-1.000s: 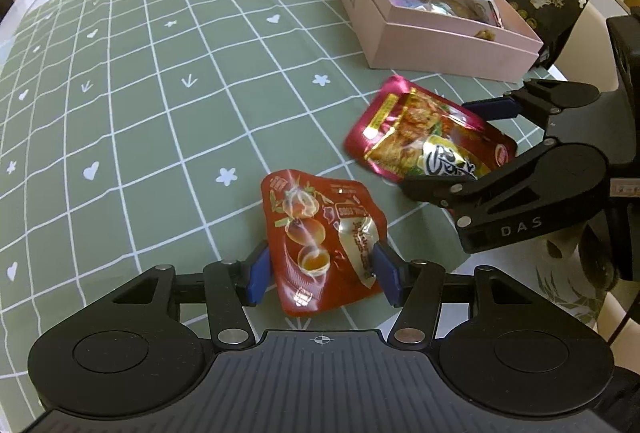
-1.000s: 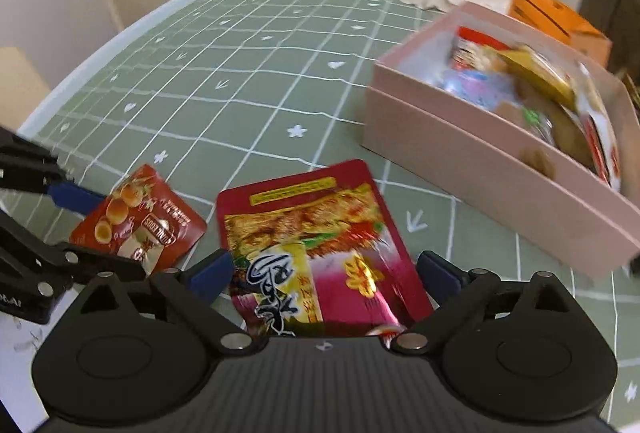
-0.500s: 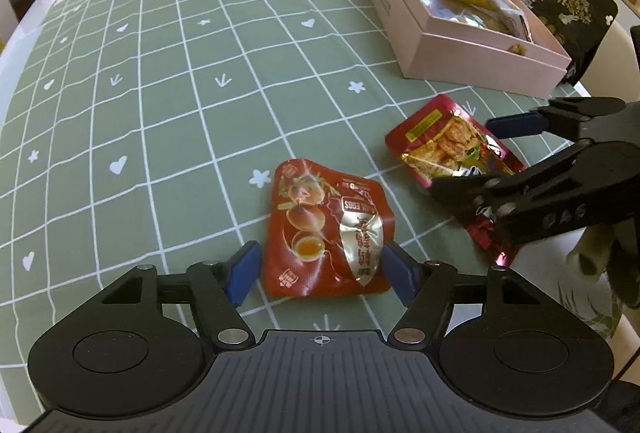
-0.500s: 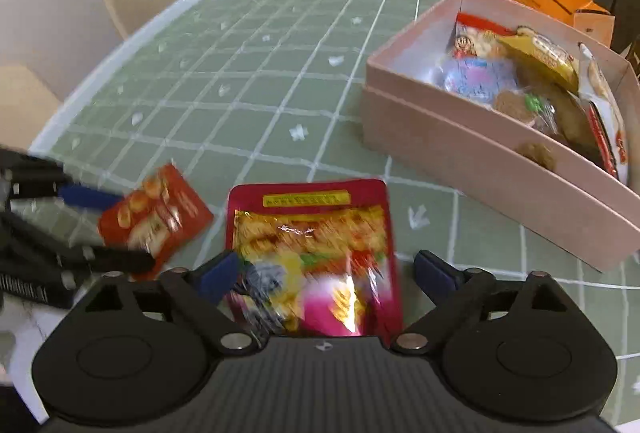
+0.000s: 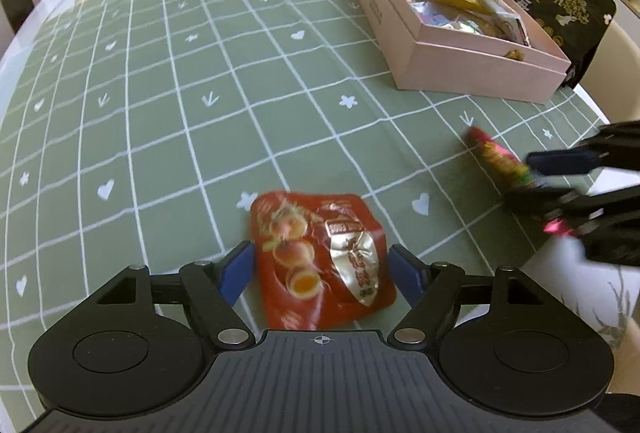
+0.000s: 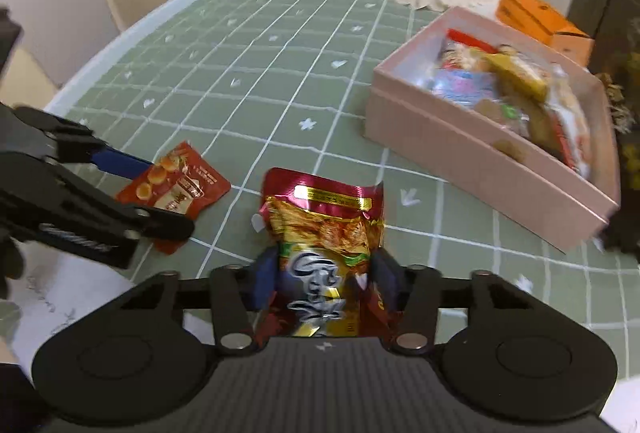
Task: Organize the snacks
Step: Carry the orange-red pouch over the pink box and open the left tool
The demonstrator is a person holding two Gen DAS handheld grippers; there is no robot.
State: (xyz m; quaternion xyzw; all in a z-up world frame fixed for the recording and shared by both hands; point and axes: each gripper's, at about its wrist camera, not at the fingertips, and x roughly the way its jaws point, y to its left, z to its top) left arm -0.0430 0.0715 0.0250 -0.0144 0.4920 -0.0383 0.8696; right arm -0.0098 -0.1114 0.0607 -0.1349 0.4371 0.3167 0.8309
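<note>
1. Right wrist view: the crimson snack pouch (image 6: 326,233) is pinched and crumpled between the right gripper (image 6: 326,279) fingers; it should be kept level and carried over the pink box (image 6: 492,157) rim.
2. The left gripper (image 5: 320,265) fingers are spread, straddling the orange egg packet (image 5: 320,257) flat on the worktop (image 5: 180,93); closure should be centred.
</note>
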